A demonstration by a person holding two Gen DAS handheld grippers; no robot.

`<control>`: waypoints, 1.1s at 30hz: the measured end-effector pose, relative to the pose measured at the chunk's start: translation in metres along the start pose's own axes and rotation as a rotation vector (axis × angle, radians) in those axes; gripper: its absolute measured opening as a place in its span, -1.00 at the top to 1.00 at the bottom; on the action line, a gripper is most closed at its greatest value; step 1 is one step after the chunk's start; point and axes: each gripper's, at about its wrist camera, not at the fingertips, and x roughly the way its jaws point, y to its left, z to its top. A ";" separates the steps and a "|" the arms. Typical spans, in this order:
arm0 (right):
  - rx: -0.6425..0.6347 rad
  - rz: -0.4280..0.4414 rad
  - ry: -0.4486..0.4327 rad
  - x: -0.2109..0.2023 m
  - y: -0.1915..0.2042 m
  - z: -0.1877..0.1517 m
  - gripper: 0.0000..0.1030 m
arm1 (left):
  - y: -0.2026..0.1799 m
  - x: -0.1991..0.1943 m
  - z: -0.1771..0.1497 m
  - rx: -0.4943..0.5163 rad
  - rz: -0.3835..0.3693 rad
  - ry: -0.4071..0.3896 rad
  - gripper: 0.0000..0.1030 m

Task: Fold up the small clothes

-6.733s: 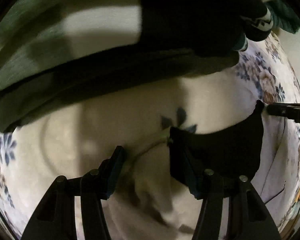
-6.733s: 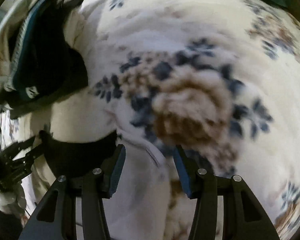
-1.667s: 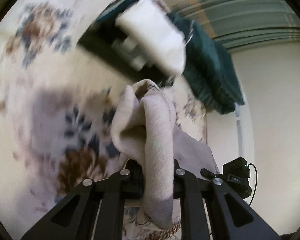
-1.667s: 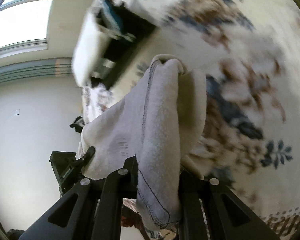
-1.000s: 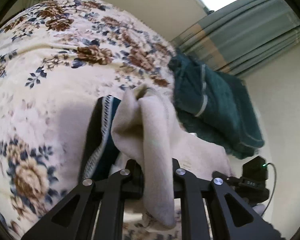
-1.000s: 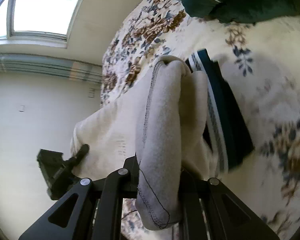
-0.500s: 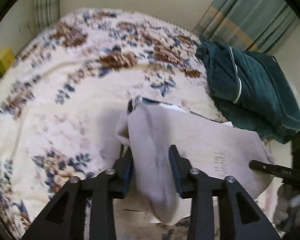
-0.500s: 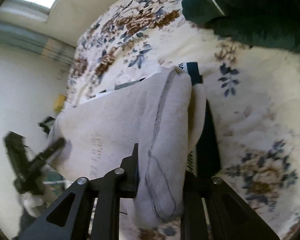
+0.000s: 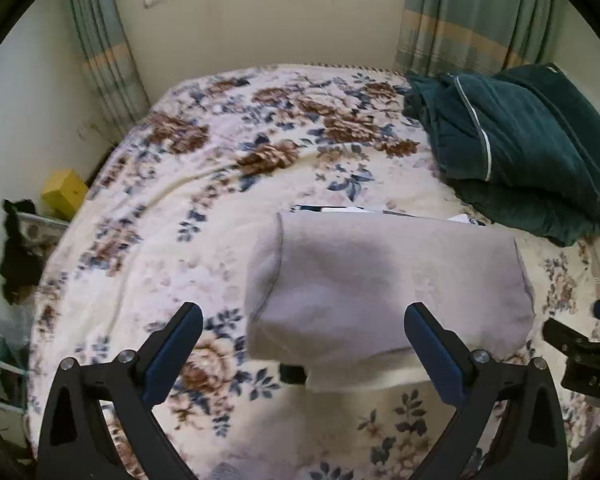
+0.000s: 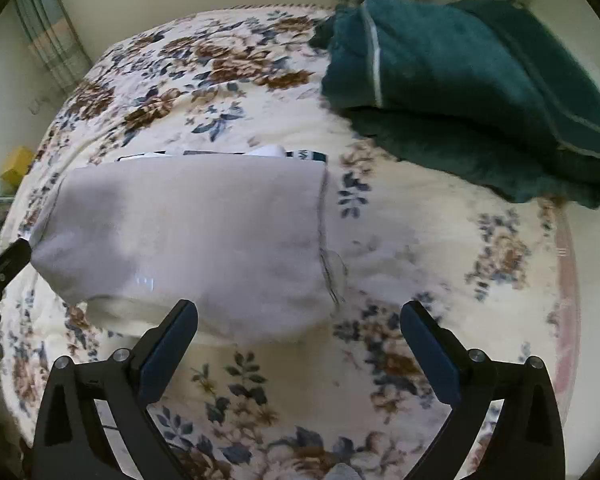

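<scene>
A folded pale grey garment [image 9: 384,284] lies on top of a stack of folded clothes on the floral bed; it also shows in the right wrist view [image 10: 188,236]. Dark and white edges of the stack [image 10: 300,155] peek out behind it, and a cream layer [image 9: 364,376] shows under it. My left gripper [image 9: 304,344] is open and empty, just in front of the garment. My right gripper [image 10: 298,340] is open and empty, at the garment's near right corner. Each gripper shows at the edge of the other's view.
A floral blanket [image 9: 228,184] covers the bed. Folded dark green bedding [image 9: 532,152] sits at the back right, also in the right wrist view [image 10: 460,80]. A yellow box [image 9: 62,192] and dark items [image 9: 18,256] lie off the bed's left edge. Curtains and a window stand behind.
Both grippers were shut on the grey garment's ends and carried it over the stack. Now both have opened and drawn back, and the garment lies flat on the stack.
</scene>
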 end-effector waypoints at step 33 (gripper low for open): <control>0.032 -0.045 -0.497 -0.489 -0.065 -0.253 -0.99 | -0.007 -0.404 -0.124 -0.033 -0.003 -0.343 -1.00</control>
